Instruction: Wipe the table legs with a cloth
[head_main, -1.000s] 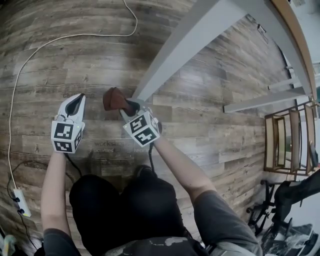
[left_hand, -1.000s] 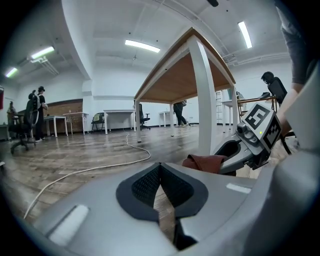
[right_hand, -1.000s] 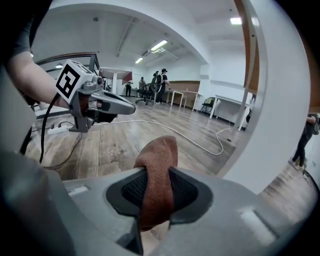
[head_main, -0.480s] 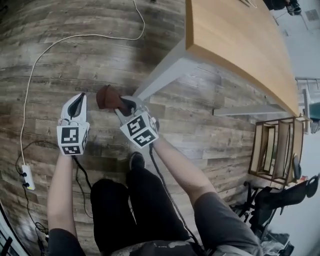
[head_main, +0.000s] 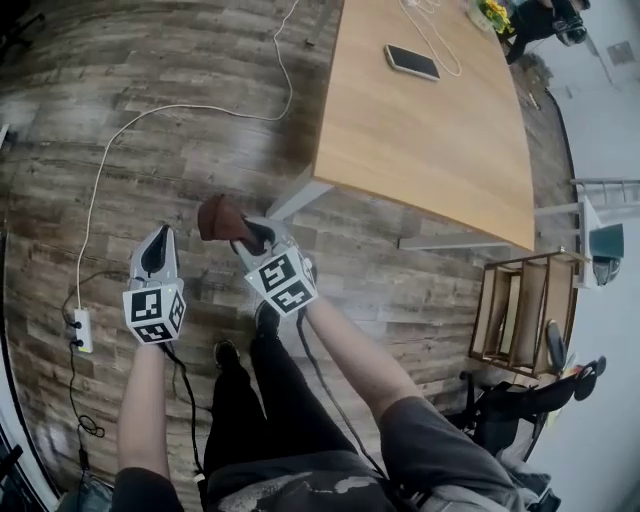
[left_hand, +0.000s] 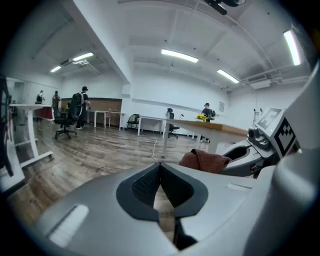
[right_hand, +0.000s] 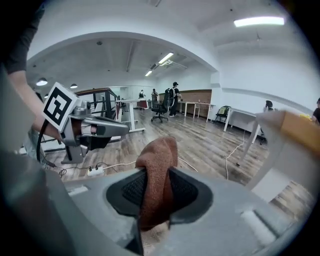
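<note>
A brown cloth (head_main: 217, 217) is clamped in my right gripper (head_main: 244, 231), which is shut on it. The cloth hangs a little left of the grey table leg (head_main: 298, 192), under the corner of the wooden tabletop (head_main: 420, 140), and does not touch it. In the right gripper view the cloth (right_hand: 159, 165) bulges up between the jaws of the right gripper (right_hand: 156, 189), with the table leg (right_hand: 272, 160) off to the right. My left gripper (head_main: 157, 241) is shut and empty, to the left of the cloth. In the left gripper view its (left_hand: 160, 167) jaws meet, and the cloth (left_hand: 205, 161) shows to the right.
A white cable (head_main: 180, 108) runs over the plank floor to a power strip (head_main: 82, 329) at the left. A phone (head_main: 412, 62) lies on the tabletop. A wooden shelf (head_main: 510, 312) stands at the right. The person's legs (head_main: 270, 400) are below the grippers.
The head view has risen and pulled back, so the tabletop has come into sight. Both grippers are lifted higher off the floor. The right gripper still holds the cloth.
</note>
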